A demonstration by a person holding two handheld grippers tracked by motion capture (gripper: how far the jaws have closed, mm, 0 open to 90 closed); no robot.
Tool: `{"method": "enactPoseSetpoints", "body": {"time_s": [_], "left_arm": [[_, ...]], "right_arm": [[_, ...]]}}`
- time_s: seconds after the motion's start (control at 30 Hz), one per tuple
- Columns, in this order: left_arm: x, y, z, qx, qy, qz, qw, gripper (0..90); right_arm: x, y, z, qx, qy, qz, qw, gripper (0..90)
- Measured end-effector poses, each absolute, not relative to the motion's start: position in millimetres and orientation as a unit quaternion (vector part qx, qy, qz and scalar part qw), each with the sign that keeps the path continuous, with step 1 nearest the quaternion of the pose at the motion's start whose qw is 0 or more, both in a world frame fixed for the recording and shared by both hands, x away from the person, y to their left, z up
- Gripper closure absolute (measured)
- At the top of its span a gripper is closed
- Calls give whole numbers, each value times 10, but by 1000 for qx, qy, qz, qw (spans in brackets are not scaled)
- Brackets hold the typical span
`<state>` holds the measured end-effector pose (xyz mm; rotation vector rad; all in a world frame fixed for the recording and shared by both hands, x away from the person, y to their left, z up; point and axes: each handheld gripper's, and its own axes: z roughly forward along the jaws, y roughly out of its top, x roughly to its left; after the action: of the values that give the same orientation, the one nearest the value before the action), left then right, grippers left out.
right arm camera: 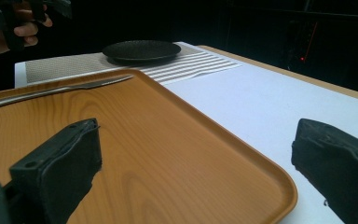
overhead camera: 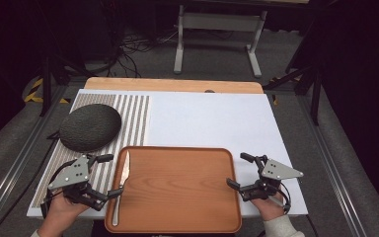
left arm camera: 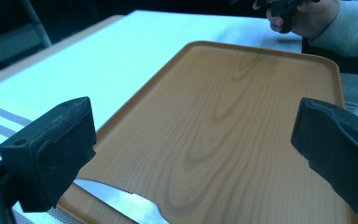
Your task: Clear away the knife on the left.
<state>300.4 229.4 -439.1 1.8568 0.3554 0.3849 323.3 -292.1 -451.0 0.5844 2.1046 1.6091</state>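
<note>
This looks like a lab rigged for recording, dressed up as a dining spot. The bench [overhead camera: 217,118] is a white board laid over a wooden top, bolted between bare aluminium rails [overhead camera: 15,163] rather than standing like furniture. Black drapes close off both sides, and cables [overhead camera: 133,49] lie tangled on the grey carpet behind, next to the metal legs of another stand [overhead camera: 180,44]. Yellow-and-black hazard tape [overhead camera: 37,89] marks the floor. The striped placemat [overhead camera: 123,123], dark plate [overhead camera: 90,127], wooden tray [overhead camera: 177,187] and knife [overhead camera: 122,185] sit there as props.
</note>
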Motion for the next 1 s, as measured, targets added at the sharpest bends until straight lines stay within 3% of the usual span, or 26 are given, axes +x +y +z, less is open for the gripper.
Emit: {"method": "enactPoseSetpoints", "body": {"time_s": [0.33, 1.0], "left_arm": [[3020, 2534, -4649, 750, 189, 159, 613, 1], [3023, 2721, -4874, 747, 213, 150, 611, 1]], "right_arm": [[3219, -2919, -4546, 212, 756, 581, 213, 22], [3195, -2894, -4639, 220, 757, 580, 207, 22]]}}
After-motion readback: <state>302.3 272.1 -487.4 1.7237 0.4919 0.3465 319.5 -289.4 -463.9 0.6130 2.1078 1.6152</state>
